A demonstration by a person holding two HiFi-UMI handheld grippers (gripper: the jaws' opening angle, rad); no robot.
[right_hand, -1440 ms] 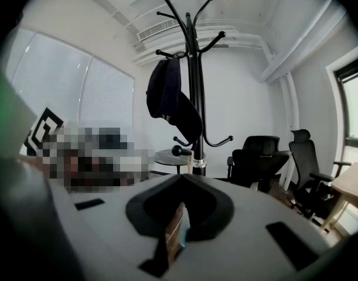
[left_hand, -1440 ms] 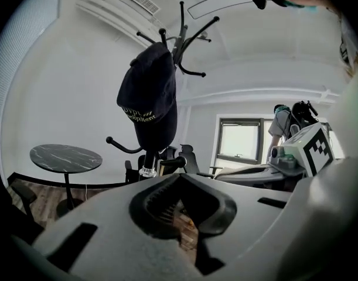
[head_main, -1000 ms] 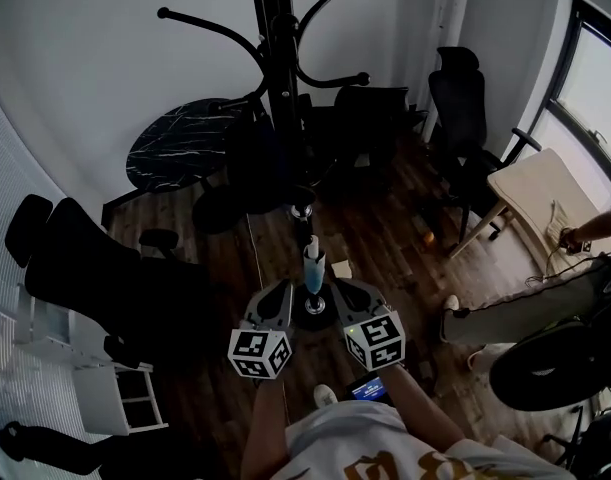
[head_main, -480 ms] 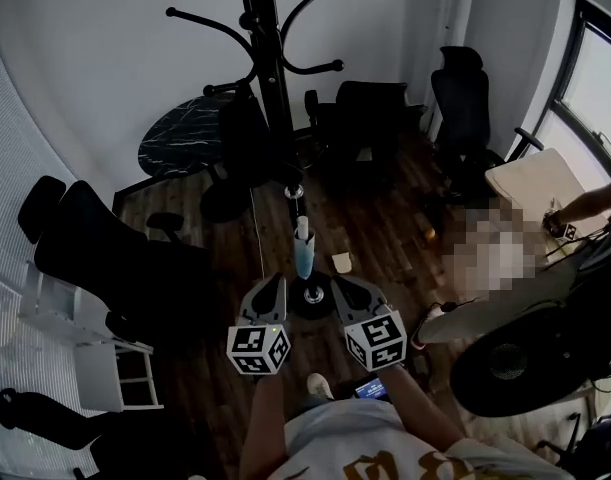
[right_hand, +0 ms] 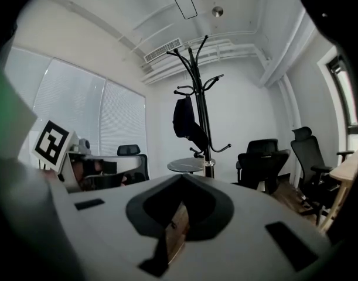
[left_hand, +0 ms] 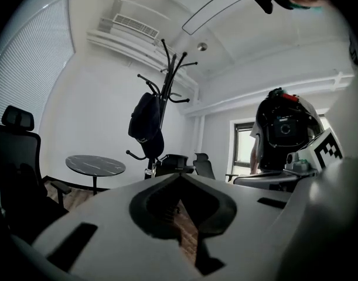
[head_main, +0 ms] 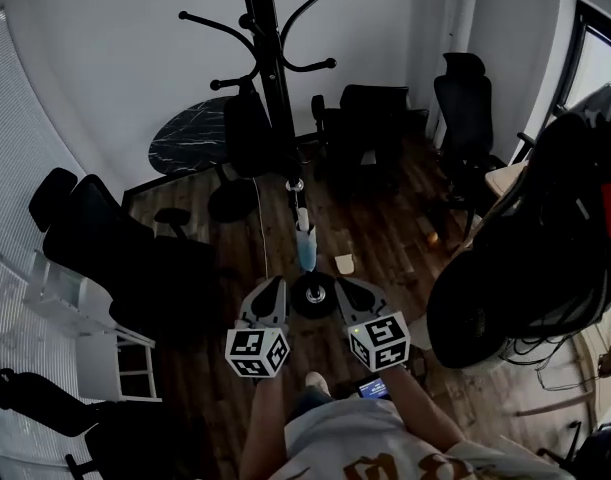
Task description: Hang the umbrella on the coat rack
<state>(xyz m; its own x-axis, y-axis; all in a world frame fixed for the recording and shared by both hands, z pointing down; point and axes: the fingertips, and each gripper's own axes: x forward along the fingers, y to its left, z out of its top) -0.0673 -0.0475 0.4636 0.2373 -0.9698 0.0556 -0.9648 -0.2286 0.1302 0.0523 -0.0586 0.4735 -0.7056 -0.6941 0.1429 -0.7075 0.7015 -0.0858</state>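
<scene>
One change is noted against the views of a moment ago: a person carrying a bulky black pack (head_main: 545,228) is now brought close in on the right, where a pale table and an arm were seen before. Little else is altered. The coat rack (head_main: 273,88) is kept ahead at centre. The left gripper (head_main: 273,286) and right gripper (head_main: 345,284) are held low, side by side, pointed at its round base (head_main: 313,294).

Both pairs of jaws are clenched tip to tip, with only floor seen through the opening behind the tips, so nothing is grasped. The umbrella (head_main: 305,249), taken to be the pale blue, white-capped piece, is found against the lower pole just above the base. Whether it is hung from a low peg or merely stood there cannot be told, so the task is judged not in hand at this moment.

Room is hemmed on the right by the pack and on the left by a black chair (head_main: 115,258). The strip of floor straight ahead is left open. The upper hooks (head_main: 210,20) are bare, apart from a dark bag (head_main: 247,133) hung beside the pole.
</scene>
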